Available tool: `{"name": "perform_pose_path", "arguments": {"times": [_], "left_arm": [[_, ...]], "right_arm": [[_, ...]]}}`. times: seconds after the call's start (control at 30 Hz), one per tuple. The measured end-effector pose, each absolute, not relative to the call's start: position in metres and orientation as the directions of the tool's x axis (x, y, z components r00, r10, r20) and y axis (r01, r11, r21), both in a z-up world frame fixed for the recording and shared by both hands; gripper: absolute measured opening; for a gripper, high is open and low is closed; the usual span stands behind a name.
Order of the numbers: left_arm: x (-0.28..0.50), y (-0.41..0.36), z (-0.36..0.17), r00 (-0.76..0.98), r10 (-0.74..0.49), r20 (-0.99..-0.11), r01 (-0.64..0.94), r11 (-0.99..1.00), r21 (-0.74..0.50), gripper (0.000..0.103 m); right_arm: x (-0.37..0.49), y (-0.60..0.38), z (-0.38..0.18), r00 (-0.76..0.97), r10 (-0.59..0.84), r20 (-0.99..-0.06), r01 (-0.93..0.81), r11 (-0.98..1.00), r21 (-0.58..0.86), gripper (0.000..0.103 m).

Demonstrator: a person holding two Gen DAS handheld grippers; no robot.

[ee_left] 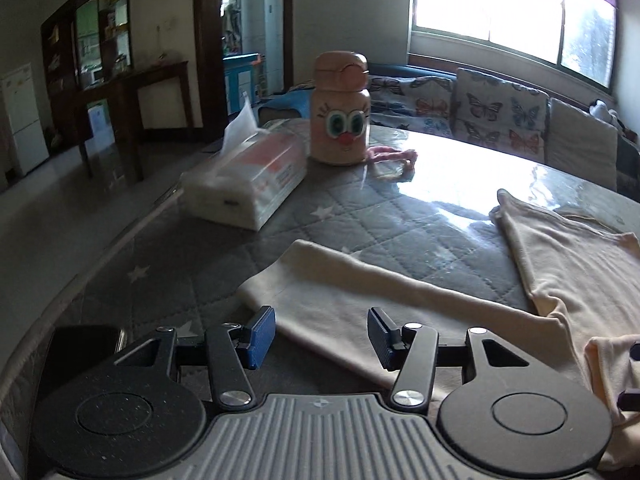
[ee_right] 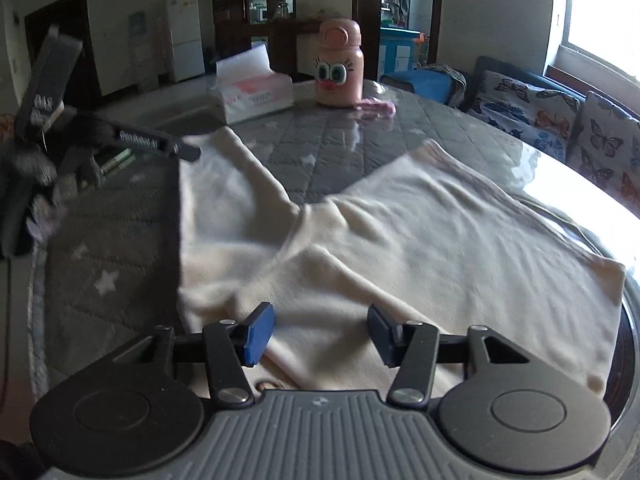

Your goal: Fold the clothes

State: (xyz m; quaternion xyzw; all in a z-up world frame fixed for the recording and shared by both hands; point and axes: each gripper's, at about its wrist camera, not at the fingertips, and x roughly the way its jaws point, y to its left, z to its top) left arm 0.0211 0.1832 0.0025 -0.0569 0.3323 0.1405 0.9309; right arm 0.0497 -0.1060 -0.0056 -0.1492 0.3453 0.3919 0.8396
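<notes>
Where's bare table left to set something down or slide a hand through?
Free: the quilted wedge between the shirt's sleeve and its body, running back toward the bottle; also the strip left of the sleeve at the table edge. Crowded: the far end, with the tissue pack, bottle and pink cord.

Window (ee_left: 512, 8) glare, dim blurred edges

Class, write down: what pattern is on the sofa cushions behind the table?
Butterflies in blue, orange and black on white cushions; clearest in the left wrist view.
</notes>
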Motion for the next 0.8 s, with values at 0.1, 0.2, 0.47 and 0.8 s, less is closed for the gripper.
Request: {"name": "perform_pose_path", "arguments": {"times": [0.1,0.2,0.47,0.8], "left_arm": [[0.022,0.187,0.000,0.734,0.223,-0.641,-0.314,0.949,-0.029,0.054],[0.025,0.190,-0.002,0.730,0.234,-0.642,-0.337,0.941,-0.039,0.054],[0.036,0.209,-0.009,0.714,0.245,-0.656,-0.409,0.906,-0.107,0.044],[0.042,0.209,-0.002,0.728,0.266,-0.632,-0.443,0.886,-0.136,0.003]], "right_arm": [[0.054,-0.100,0.000,0.454,0.576,-0.680,-0.764,0.644,0.036,0.053],[0.062,-0.092,-0.008,0.409,0.589,-0.697,-0.768,0.634,0.085,0.054],[0.047,-0.097,0.003,0.435,0.594,-0.677,-0.780,0.624,0.046,0.055],[0.029,-0.133,0.021,0.494,0.585,-0.643,-0.736,0.675,0.049,0.055]]}}
